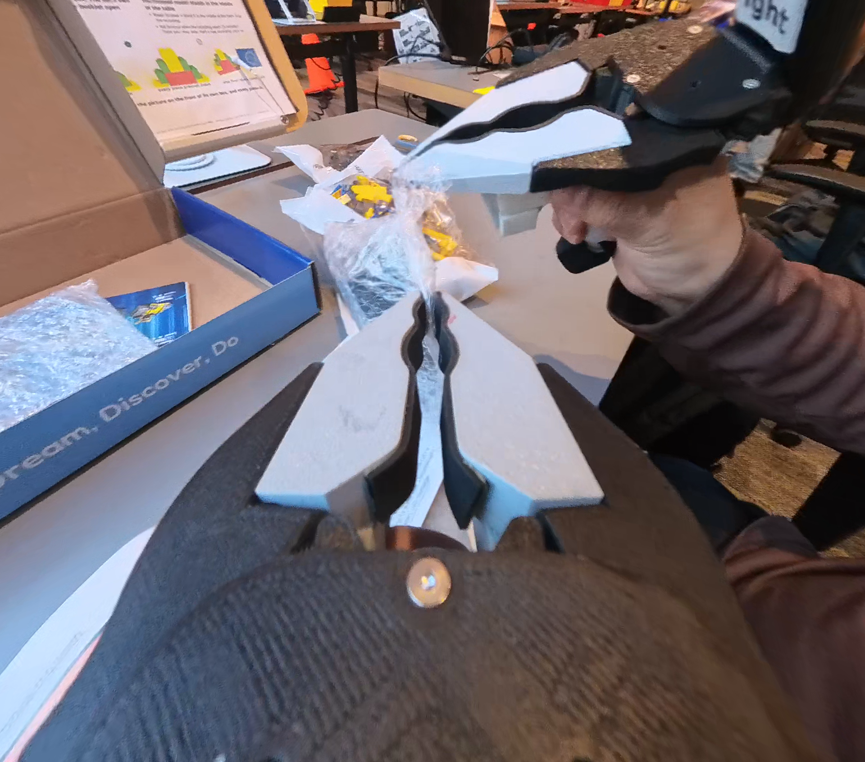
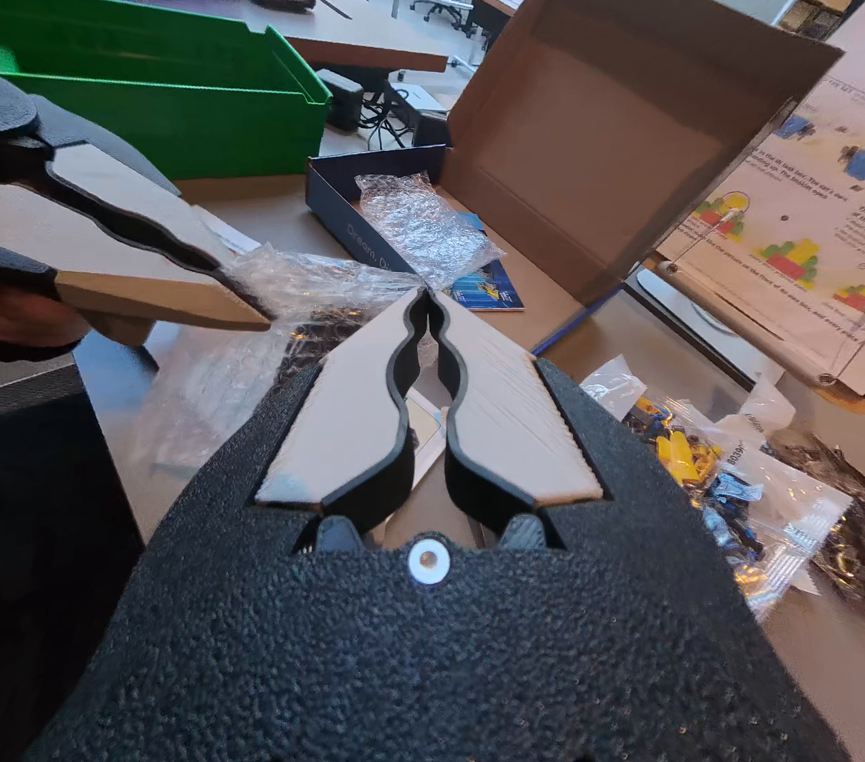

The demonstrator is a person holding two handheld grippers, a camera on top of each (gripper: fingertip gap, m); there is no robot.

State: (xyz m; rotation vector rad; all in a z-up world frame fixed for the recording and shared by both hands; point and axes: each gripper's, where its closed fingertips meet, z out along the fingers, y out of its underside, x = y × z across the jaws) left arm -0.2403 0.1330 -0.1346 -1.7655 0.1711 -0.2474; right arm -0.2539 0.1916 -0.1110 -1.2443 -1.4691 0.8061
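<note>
Presently you held one crinkled clear plastic bag of dark small parts (image 1: pixel 374 266) above the grey table (image 1: pixel 552 309), left gripper (image 1: pixel 433 299) and right gripper (image 1: pixel 412 159) each clamped on its film, beside the open blue cardboard box (image 1: pixel 243 243); gripping near the seam suited it best.

The left gripper (image 1: pixel 429 299) is held low and pointed forward, its two grey fingers (image 1: pixel 355 412) pressed together at the tips with thin clear film caught between them. The right gripper (image 1: pixel 412 152) is raised above it and angled down to the left, its tips likewise closed on the film. It is grasped from below by a hand (image 1: pixel 641 234) in a dark reddish sleeve.
</note>
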